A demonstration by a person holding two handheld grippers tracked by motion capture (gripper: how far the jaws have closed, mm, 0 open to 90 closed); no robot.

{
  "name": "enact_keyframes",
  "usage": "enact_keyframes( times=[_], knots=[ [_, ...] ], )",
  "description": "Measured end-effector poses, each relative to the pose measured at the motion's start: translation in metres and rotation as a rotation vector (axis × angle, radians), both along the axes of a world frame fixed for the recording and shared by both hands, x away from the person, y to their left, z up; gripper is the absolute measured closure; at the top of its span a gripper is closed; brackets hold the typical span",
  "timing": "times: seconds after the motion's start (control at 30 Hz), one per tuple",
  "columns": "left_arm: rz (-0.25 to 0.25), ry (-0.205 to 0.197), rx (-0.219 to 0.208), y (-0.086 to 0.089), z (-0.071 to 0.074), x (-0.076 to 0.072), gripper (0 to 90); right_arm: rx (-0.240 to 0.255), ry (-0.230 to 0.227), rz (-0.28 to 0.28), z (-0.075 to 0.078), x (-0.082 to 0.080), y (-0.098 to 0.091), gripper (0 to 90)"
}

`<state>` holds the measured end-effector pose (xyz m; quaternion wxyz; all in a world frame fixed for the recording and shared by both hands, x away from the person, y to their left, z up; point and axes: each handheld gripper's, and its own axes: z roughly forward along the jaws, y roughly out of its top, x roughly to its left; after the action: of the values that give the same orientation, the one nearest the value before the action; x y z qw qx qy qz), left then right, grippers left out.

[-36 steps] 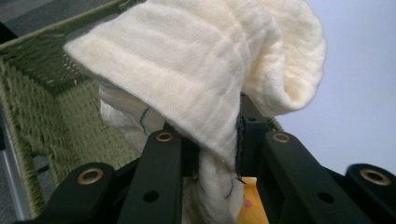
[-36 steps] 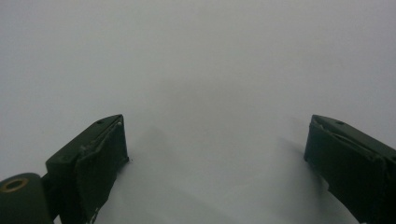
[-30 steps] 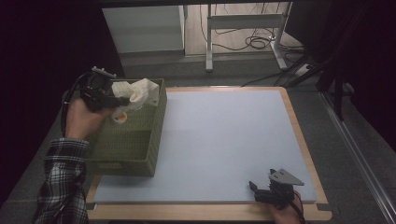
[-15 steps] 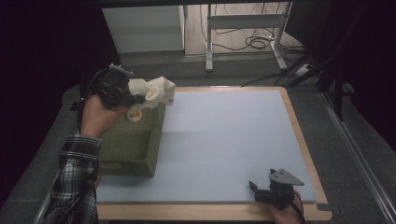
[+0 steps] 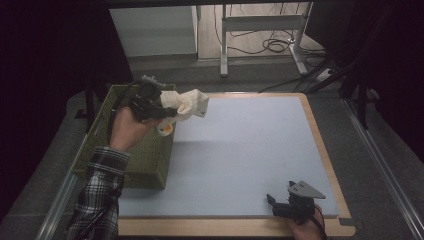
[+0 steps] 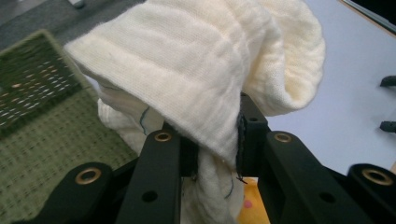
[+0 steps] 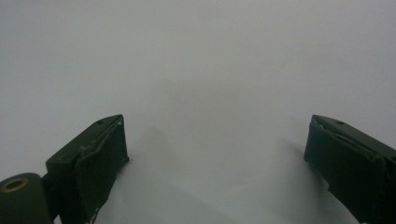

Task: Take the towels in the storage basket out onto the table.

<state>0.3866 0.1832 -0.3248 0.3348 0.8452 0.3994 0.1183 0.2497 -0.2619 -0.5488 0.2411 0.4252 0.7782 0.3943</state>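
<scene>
1. high view: fixed above the person's side, looks forward and down on the blue mat (image 5: pixel 250 155) and green basket (image 5: pixel 145 165).
2. left gripper view: very close behind the cream cloth (image 6: pixel 196 79); shares cloth, basket, mat with the high view.
3. right gripper view: low, close over the mat.

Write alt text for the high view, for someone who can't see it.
A person's left hand-held gripper holds a bunched cream cloth in the air above the far right corner of a green basket, at the edge of a pale blue mat. The right hand-held gripper rests, jaws open, at the mat's near right corner.
</scene>
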Motion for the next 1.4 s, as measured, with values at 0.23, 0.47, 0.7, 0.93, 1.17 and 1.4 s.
enact_keyframes(
  times=[0.23,0.47,0.7,0.93,1.17,1.4],
  knots=[
    [-0.039,0.017,0.007,-0.02,-0.014,0.003,74.4,0.0,0.0,0.0,0.0,0.0,0.0,6.0],
    [-0.066,0.03,-0.01,-0.039,-0.03,0.005,74.2,-0.001,-0.001,0.0,0.0,0.0,0.0,6.0],
    [-0.086,0.04,-0.018,-0.06,-0.047,0.005,73.6,-0.003,-0.003,0.001,0.0,0.0,0.0,6.0],
    [-0.127,0.047,-0.027,-0.084,-0.066,0.005,72.9,-0.002,-0.001,0.0,0.0,0.0,0.0,6.0],
    [-0.167,0.05,-0.016,-0.111,-0.084,0.002,72.3,-0.003,-0.003,0.001,0.0,0.0,0.0,6.0],
    [-0.185,0.063,-0.011,-0.129,-0.109,0.0,71.0,-0.003,-0.002,0.001,0.0,0.0,0.0,6.0]
  ],
)
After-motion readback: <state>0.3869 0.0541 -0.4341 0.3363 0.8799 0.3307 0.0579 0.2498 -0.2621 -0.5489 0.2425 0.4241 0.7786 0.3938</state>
